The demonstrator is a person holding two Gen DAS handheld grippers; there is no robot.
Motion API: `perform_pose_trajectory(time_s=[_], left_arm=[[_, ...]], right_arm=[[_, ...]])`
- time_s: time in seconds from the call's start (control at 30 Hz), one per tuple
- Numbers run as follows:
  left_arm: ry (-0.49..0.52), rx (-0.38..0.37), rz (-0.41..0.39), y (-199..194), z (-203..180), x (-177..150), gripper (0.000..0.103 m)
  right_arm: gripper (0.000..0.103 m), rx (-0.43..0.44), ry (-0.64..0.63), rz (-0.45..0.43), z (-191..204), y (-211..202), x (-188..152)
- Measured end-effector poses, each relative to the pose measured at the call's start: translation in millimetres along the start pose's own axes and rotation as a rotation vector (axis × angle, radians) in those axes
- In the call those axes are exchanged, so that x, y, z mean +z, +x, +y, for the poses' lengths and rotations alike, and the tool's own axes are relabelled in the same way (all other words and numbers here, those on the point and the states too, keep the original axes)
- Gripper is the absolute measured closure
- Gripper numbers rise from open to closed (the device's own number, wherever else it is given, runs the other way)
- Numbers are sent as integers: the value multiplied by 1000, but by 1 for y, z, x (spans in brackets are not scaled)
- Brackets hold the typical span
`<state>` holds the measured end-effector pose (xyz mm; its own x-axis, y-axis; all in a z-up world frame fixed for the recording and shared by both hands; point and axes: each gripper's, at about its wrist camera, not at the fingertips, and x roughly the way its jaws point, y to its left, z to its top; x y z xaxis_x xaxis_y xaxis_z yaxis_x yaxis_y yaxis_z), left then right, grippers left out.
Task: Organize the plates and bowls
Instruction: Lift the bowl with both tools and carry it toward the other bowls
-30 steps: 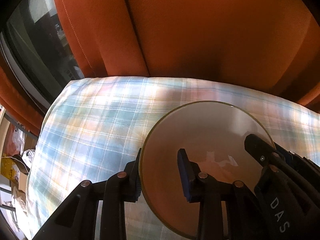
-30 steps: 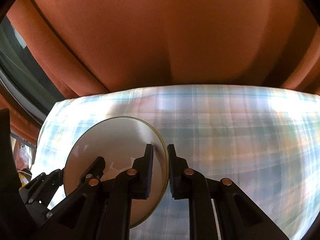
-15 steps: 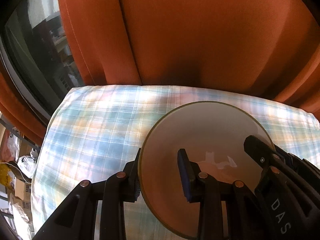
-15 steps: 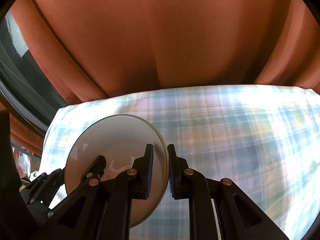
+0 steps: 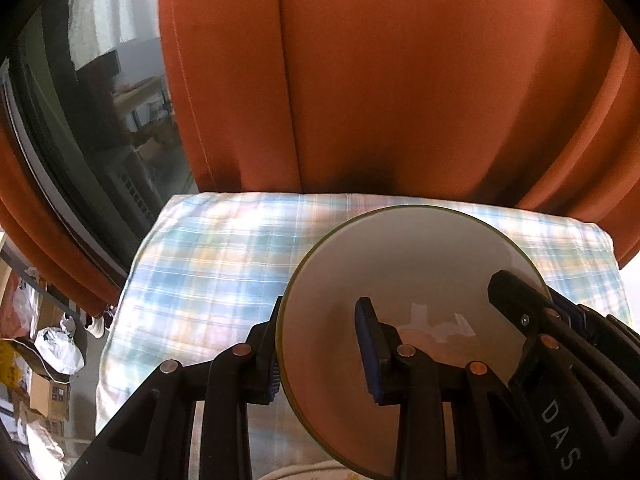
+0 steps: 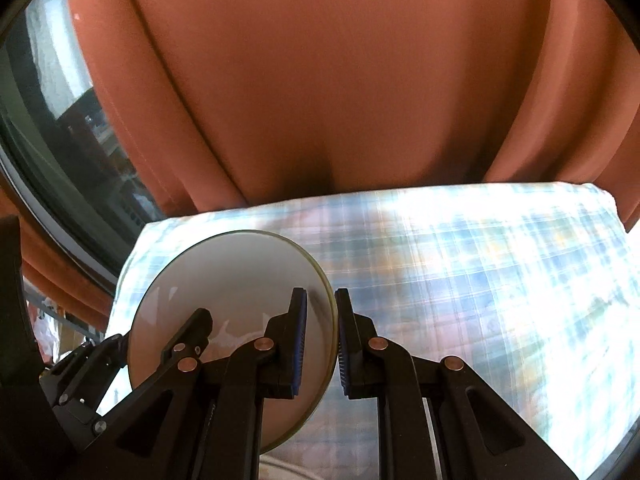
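A round white plate with a thin yellow-green rim is held between both grippers above a plaid-covered table. My left gripper has its fingers on either side of the plate's left rim, closed on it. My right gripper is shut on the plate's right rim, one pad on each face. The right gripper's fingers show at the plate's right edge in the left wrist view; the left gripper's fingers show at the plate's left in the right wrist view.
The table wears a pale blue, green and orange plaid cloth. Orange curtains hang right behind it. A dark window is at the left. Boxes and bags lie on the floor at the lower left.
Both grippers and the plate have drawn back and up from the table; more of the curtain and the table's far edge now show. The grip on the plate is unchanged.
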<state>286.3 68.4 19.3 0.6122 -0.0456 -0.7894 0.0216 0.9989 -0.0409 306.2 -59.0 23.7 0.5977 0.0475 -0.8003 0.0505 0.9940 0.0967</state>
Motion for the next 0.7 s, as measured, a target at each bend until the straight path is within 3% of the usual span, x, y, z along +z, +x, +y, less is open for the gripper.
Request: perform_pose_trajectory(time_s=[0.37,0.7], left_arm=[[48,-69,-36,-39,9,-17,72],[89,-115,-29,-61,-14,-47,72]], right_arm=[[86,-60,17,-59,18,-52,-23],[86,-111,74,-66,-2,-88,-57]])
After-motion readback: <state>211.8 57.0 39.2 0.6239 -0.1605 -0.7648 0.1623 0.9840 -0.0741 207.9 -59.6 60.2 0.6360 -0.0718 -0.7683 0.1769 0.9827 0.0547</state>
